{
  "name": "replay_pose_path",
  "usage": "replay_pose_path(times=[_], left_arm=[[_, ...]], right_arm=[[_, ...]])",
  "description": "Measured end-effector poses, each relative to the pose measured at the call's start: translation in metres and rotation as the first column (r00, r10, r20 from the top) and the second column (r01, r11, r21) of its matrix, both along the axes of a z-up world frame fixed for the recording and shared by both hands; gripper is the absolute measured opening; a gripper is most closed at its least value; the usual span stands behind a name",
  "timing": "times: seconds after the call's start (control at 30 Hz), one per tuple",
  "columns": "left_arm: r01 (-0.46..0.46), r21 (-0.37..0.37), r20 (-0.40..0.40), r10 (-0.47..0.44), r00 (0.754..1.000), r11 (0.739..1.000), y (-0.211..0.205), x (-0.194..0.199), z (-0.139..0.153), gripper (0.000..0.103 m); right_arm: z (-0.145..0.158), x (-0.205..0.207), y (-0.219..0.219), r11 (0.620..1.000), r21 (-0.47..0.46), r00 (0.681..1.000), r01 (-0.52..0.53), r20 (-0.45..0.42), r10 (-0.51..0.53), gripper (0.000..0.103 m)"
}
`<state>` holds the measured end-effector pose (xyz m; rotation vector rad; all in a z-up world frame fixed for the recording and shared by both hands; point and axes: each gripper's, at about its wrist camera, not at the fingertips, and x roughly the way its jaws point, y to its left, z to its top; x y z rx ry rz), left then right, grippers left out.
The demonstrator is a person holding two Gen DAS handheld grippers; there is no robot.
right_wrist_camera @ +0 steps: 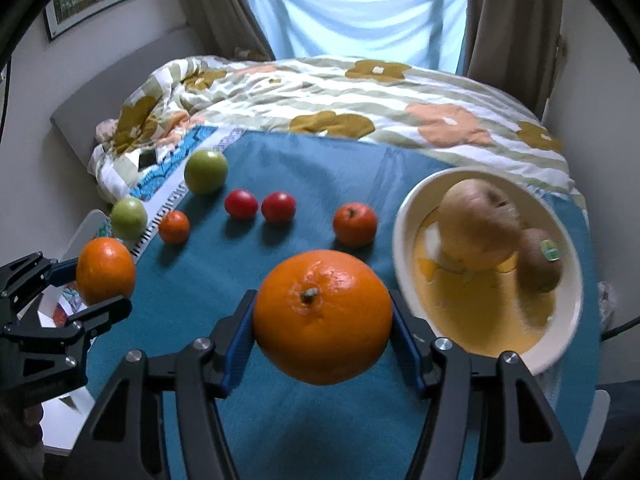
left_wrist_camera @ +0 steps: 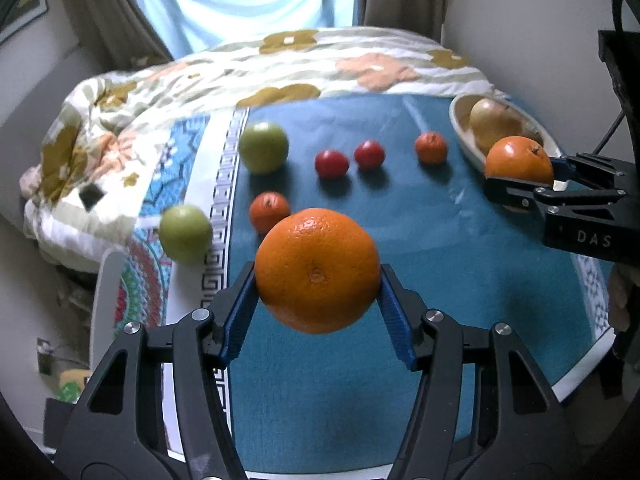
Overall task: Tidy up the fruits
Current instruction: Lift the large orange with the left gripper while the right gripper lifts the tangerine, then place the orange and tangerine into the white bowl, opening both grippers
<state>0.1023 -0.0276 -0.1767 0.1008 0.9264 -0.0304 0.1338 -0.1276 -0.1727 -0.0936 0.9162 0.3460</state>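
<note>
Counts by kind:

Large oranges: two. One between left gripper (left_wrist_camera: 318,300) fingers, large orange (left_wrist_camera: 318,270); other between right gripper (right_wrist_camera: 322,338) fingers, second large orange (right_wrist_camera: 322,316).

Green apples: two, (left_wrist_camera: 264,147) and (left_wrist_camera: 185,234), ahead-left of left gripper.

Small red fruits: two, (left_wrist_camera: 331,163) and (left_wrist_camera: 369,155), side by side ahead of left gripper.

Small orange fruits: two, (left_wrist_camera: 269,212) just beyond left gripper, (left_wrist_camera: 431,148) farther ahead-right.

Bowl (right_wrist_camera: 404,216): one, ahead-right of right gripper. Inside: one pale yellow-brown fruit (right_wrist_camera: 478,224), one kiwi (right_wrist_camera: 540,260).

Teal cloth (right_wrist_camera: 312,168) on the bed, bearing small fruits and a bowl (right_wrist_camera: 404,216).
</note>
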Motion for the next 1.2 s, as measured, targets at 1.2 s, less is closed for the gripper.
replay_pose_path(times=[1.2], left_arm=[[0.461, -0.066, -0.097, -0.466, 0.879, 0.885, -0.196, 0.104, -0.015, 0.063]], right_arm=[[0.036, -0.007, -0.185, 0.908, 0.041, 0.909, 0.416, -0.024, -0.416, 0.057]])
